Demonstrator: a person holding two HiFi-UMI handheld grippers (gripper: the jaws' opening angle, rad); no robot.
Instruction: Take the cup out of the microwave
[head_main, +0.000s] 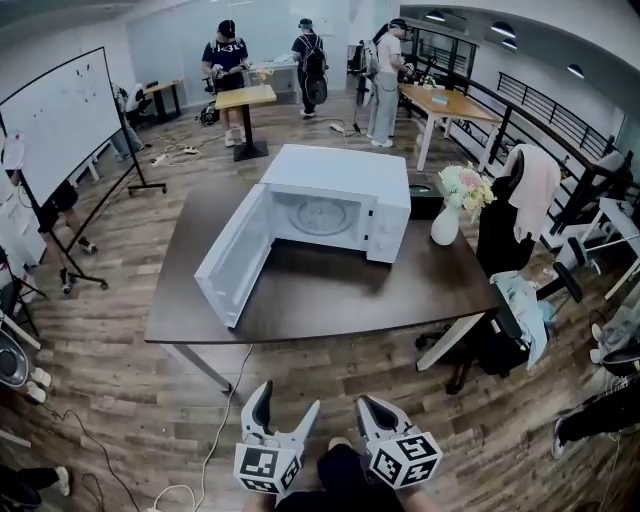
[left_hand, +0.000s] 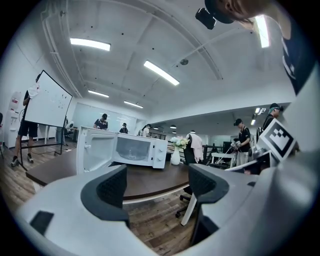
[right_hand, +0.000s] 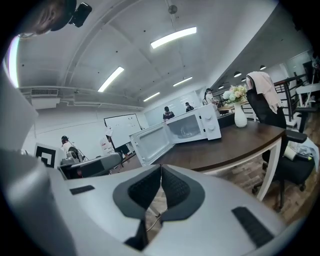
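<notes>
Left gripper (head_main: 285, 406) gapes empty, right gripper (head_main: 372, 408) clenched; cup (right_hand: 186, 130) looks pale, glassy inside open white microwave (head_main: 340, 175).

Glossy microwave (head_main: 335, 175), smooth wood tbl (head_main: 330, 300)

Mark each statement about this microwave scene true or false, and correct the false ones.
1. The microwave has its door standing open. True.
2. The right gripper has its jaws apart. False: they are together, holding nothing.
3. The left gripper is open and empty. True.
4. The vase of flowers stands on top of the microwave. False: it stands on the table, beside the microwave.
</notes>
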